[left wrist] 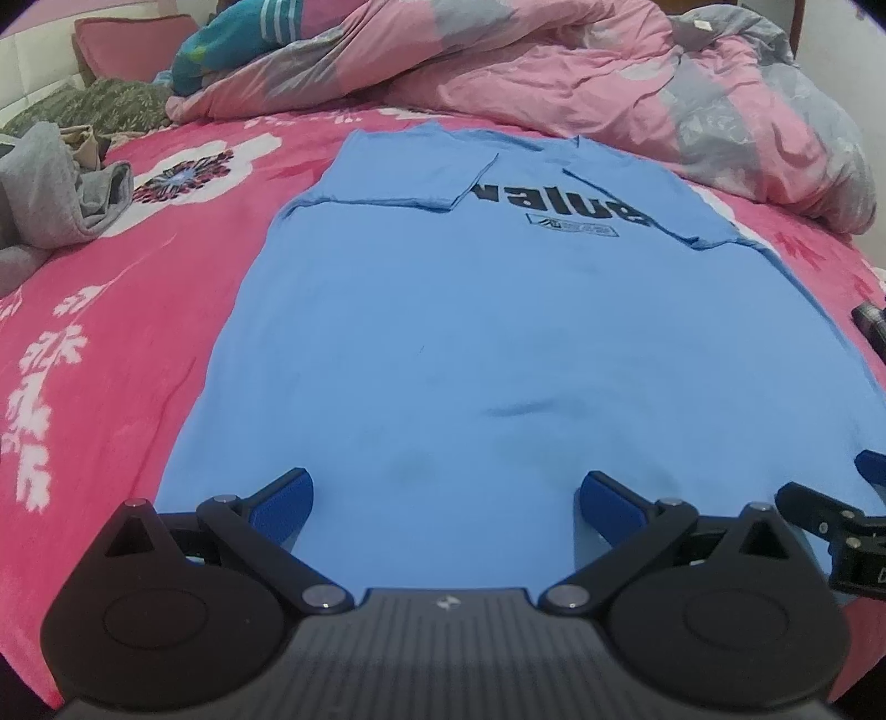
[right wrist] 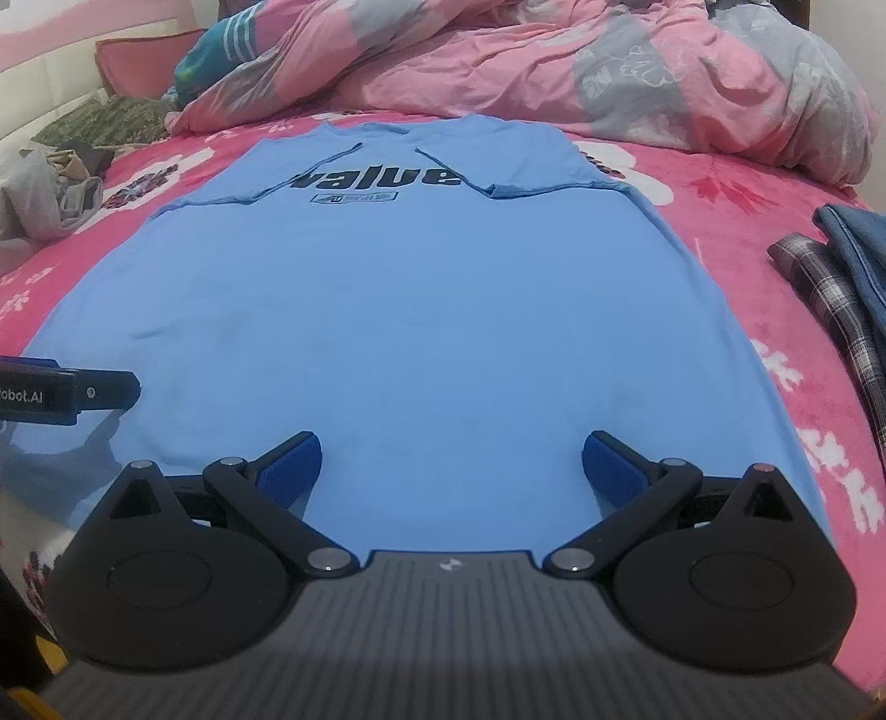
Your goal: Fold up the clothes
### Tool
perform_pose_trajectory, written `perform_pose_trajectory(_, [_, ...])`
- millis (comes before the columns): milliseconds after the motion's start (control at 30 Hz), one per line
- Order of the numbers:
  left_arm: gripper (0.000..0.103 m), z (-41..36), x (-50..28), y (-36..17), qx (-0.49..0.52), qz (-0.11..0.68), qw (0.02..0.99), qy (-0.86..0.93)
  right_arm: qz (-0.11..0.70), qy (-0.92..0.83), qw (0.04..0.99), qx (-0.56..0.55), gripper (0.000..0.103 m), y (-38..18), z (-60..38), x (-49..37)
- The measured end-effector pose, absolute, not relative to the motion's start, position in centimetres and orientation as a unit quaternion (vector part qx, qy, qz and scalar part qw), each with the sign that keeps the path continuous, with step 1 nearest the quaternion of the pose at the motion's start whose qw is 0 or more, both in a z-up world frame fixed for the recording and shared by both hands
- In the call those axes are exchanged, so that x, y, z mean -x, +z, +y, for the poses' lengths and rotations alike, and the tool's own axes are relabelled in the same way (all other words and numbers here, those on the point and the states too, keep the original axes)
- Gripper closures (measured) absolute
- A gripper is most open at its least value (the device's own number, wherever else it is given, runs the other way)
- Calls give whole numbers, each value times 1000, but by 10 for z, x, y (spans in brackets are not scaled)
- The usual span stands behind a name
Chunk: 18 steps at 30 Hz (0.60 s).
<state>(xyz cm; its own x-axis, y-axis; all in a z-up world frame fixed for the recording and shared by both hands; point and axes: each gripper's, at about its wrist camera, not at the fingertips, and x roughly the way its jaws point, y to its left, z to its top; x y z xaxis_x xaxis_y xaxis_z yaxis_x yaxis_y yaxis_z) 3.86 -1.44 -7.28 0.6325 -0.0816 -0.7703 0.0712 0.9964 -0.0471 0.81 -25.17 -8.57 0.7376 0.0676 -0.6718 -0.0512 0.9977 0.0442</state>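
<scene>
Both tools spread wide, empty: left tool (left wrist: 446, 501), right tool (right wrist: 451, 462) at bottom of frame over light-blue cotton T-shirt (left wrist: 470, 332). Risk: uneven hem grabs skew fold, tucked sleeves flop out.

Far ahead of your grippers lies a rumpled pink-grey duvet (left wrist: 554, 72), a teal pillow (left wrist: 232, 39) at its left, all on the pink floral sheet (left wrist: 111, 332).
</scene>
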Motion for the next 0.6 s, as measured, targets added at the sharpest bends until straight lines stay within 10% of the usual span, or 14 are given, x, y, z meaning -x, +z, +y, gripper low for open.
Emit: perform_pose_trajectory(600, [0, -15, -37, -75, -5, 426, 904, -47, 360, 17, 933, -15, 1, -87, -249, -7])
